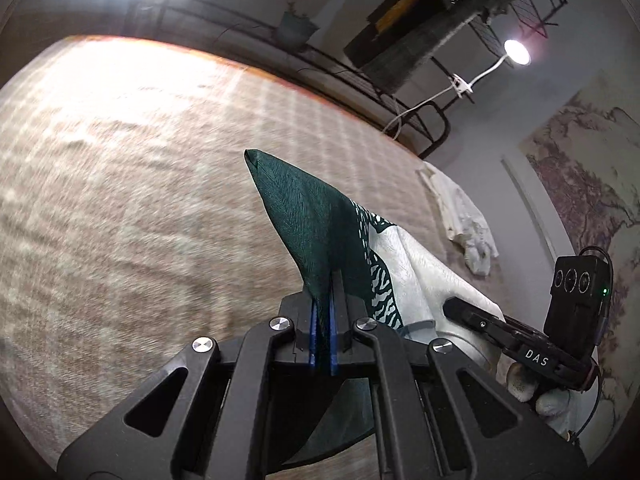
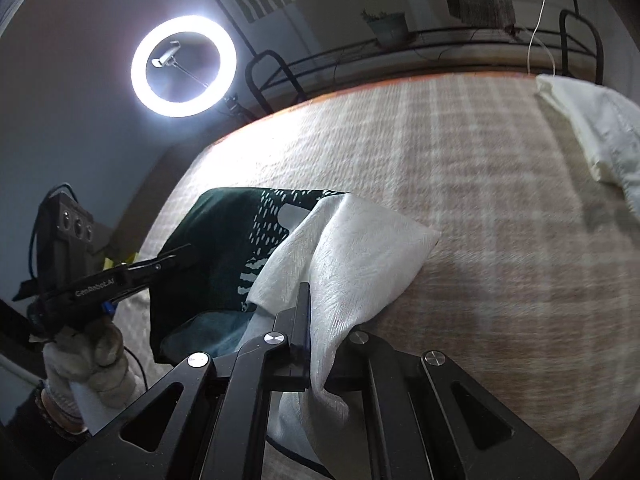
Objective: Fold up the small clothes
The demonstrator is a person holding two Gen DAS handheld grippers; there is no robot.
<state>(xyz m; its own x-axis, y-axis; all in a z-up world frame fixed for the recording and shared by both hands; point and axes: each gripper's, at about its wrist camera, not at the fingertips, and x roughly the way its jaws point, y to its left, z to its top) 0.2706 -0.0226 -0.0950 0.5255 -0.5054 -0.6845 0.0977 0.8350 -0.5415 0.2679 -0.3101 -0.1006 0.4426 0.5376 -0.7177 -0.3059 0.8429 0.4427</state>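
From the left wrist, the left gripper [image 1: 325,280] is clenched on the dark green corner of the garment [image 1: 312,216], raised over the checked bedcover [image 1: 140,160]. From the right wrist, the right gripper [image 2: 306,292] pinches its white end. Keep both corners level and taut when folding.

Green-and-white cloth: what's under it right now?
The green-and-white cloth hangs pinched between left gripper and right gripper; beneath shows checked bedcover. What lies directly below its drape is hidden.
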